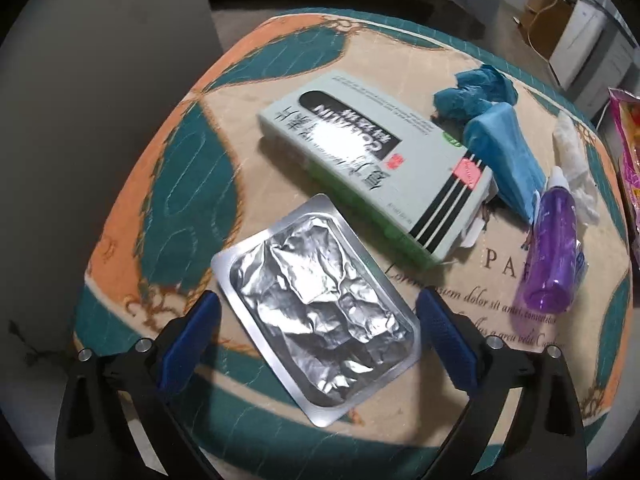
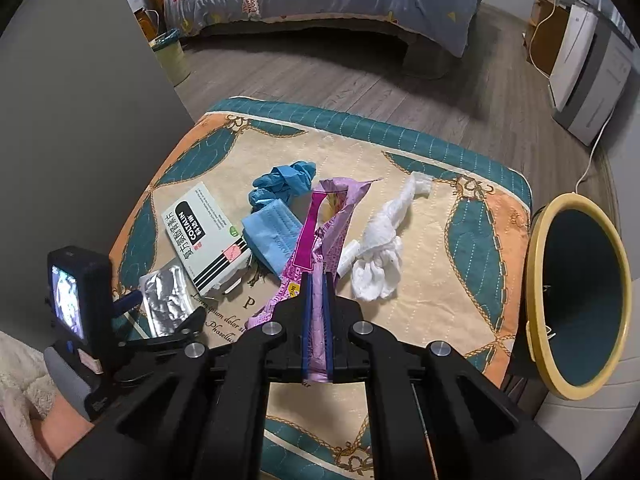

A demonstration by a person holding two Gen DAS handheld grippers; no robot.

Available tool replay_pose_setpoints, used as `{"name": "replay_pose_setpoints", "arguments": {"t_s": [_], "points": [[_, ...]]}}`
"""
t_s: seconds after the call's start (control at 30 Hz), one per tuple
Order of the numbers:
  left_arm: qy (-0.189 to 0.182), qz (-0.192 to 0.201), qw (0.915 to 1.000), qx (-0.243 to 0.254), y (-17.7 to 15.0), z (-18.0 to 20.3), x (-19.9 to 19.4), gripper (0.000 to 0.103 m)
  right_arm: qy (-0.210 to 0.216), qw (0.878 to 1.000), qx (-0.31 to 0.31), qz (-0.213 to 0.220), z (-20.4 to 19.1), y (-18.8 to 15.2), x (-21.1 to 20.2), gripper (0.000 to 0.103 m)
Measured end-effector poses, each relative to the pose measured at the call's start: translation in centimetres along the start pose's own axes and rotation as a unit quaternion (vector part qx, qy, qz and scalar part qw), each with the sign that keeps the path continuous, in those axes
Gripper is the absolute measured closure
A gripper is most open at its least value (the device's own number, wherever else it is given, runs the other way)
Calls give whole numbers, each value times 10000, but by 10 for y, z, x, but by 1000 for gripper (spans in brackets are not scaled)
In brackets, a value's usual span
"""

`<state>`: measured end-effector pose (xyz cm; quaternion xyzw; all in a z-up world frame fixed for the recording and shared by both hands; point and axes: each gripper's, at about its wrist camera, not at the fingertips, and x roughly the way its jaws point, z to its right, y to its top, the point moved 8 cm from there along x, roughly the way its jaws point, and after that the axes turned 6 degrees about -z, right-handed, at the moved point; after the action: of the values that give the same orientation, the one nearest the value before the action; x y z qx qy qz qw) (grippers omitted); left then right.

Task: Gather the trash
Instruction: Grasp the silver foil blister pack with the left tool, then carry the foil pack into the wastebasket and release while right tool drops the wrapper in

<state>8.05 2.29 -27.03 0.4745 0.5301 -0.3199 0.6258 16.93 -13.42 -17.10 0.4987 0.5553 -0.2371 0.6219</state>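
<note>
Between blue pads, crinkled purple wrapper [image 2: 320, 240].

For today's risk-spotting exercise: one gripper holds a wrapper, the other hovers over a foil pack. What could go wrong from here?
1. The right gripper pinches only one end of the pink wrapper; its loose end might miss the bin.
2. The foil pack lies flat between the open left gripper fingers; they may slide over it.
3. The purple bottle could roll off.
</note>
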Motion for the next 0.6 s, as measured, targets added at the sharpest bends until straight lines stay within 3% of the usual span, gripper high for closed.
{"name": "replay_pose_setpoints", "arguments": {"t_s": [0.13,0.23,0.37,0.6], "points": [[-9,32,10000,-10,4,-5,-6,24,-49,10000,-44,62,-1,1,-4,98],[-65,11,10000,-57,8,-10,-7,31,-101,9999,-81,79,1,1,-5,98],[-101,104,9994,-304,13,-24,-14,32,-112,9999,-8,108,6,1,-7,98],[-189,703,9967,-349,40,-24,-56,32,-144,9994,149,264,19,7,-17,98]]}}
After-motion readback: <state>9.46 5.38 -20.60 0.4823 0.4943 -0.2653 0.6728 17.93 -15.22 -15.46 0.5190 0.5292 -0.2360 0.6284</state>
